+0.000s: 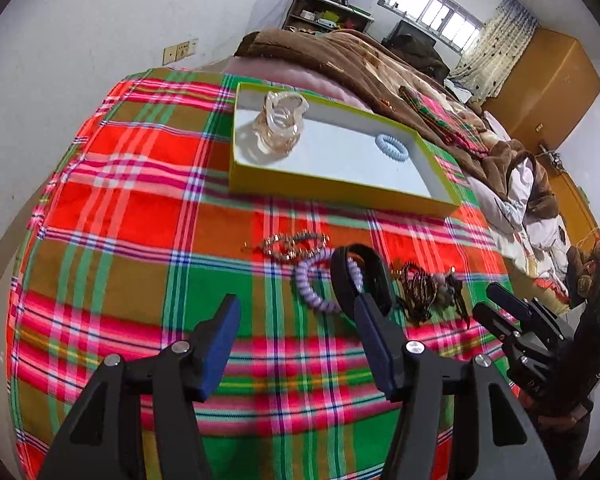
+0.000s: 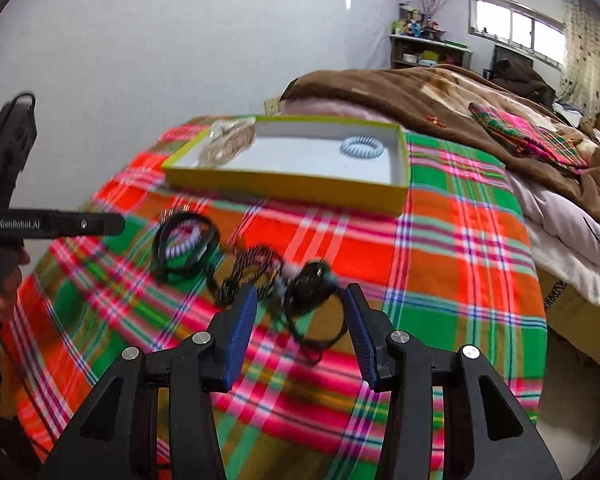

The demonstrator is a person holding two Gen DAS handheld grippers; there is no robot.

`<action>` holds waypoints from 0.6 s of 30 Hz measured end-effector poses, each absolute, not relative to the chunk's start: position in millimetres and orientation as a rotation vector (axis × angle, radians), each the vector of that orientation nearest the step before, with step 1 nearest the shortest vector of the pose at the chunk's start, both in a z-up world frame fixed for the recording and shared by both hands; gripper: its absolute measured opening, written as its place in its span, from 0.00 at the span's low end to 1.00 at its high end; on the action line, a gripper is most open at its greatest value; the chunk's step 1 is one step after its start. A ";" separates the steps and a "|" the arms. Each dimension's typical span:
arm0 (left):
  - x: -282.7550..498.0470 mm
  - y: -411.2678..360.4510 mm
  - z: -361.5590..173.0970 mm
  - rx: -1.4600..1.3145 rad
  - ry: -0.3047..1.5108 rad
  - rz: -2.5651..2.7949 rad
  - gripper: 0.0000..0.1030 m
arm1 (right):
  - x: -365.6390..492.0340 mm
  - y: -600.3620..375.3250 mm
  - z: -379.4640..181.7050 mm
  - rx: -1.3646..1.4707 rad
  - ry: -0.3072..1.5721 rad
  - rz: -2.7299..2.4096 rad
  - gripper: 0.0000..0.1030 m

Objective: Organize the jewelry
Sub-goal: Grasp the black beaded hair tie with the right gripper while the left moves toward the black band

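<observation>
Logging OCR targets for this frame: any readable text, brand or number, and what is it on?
"GenRobot.AI": white print on the black body of the left tool, seen from the right wrist view.
Embossed letters on the right tool in the left wrist view: too dark to read.
Orange mark on the brown blanket: too small to read.

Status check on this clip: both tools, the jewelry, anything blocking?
Left tool open, empty. Right tool open, over black cord tangle. Blue coil tie and clear scrunchie in yellow tray; rest loose on cloth. Nothing blocking.
</observation>
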State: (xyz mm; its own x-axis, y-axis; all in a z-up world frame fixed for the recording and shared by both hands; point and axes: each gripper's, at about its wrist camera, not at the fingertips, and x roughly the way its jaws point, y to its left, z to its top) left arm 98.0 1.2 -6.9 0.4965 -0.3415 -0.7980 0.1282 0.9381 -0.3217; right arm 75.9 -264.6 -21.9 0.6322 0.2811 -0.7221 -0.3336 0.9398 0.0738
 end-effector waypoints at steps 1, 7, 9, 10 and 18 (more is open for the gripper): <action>96.3 0.7 -8.0 -0.233 1.015 -0.289 0.59 | 74.3 -264.3 -24.1 -0.075 0.818 0.355 0.45; 92.0 -1.0 -11.4 -0.227 1.027 -0.280 0.59 | 78.1 -257.4 -37.6 -0.111 0.851 0.376 0.42; 90.2 -3.6 -11.5 -0.227 1.025 -0.283 0.59 | 80.2 -255.2 -39.9 -0.125 0.854 0.379 0.35; 89.5 -4.8 -11.3 -0.225 1.025 -0.286 0.59 | 81.5 -254.8 -40.9 -0.130 0.856 0.377 0.34; 88.6 -10.2 -12.3 -0.206 1.032 -0.268 0.59 | 85.4 -254.2 -44.6 -0.142 0.858 0.372 0.12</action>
